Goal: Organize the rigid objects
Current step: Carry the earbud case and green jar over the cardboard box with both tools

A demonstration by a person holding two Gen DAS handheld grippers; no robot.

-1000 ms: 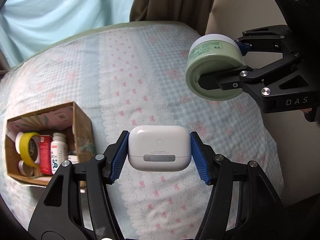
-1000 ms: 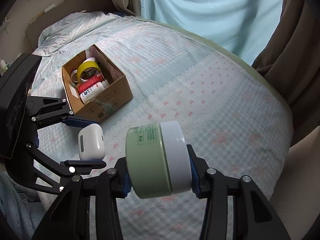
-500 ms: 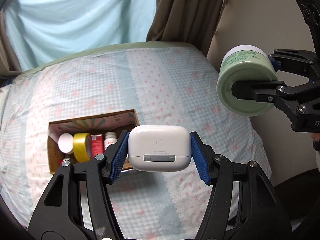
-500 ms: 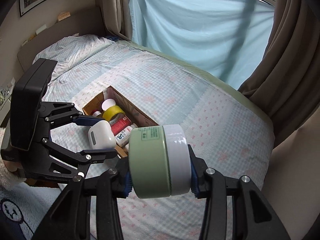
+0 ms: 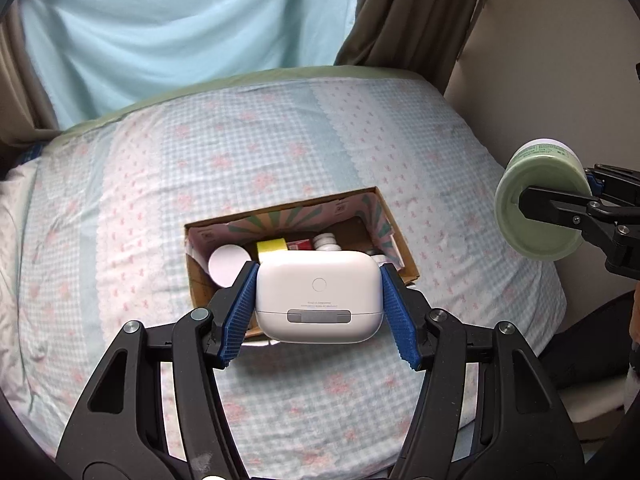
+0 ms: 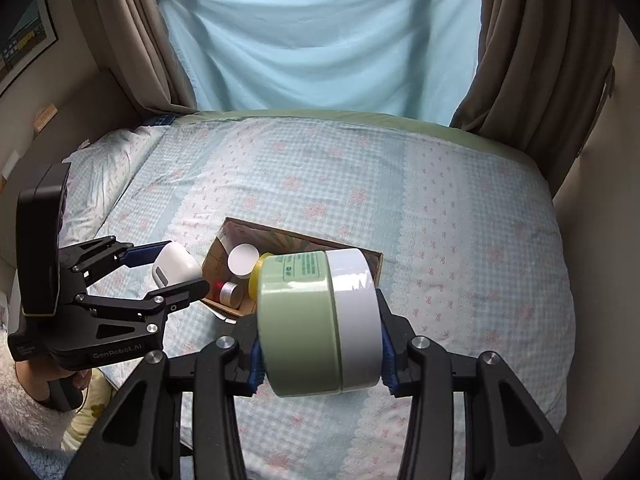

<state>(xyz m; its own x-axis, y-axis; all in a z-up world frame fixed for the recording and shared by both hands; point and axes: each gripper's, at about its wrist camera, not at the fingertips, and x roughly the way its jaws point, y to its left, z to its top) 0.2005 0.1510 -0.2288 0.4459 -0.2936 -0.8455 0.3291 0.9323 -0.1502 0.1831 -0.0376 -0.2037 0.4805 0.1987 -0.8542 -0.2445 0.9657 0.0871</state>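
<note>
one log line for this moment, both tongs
left tongs: shut on white plastic earbud case | right tongs: shut on green round jar | brown cardboard box: open on bed

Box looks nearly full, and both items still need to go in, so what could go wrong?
The box holds tape, bottles and a lid; the white case in the left hand-held gripper may land on top and tip out. The jar in the right hand-held gripper looks bulky and might not fit.

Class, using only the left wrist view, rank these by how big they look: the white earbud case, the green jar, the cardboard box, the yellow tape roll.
1. cardboard box
2. white earbud case, though it sits nearest the camera, so it looks inflated
3. green jar
4. yellow tape roll, partly hidden behind the case
</note>
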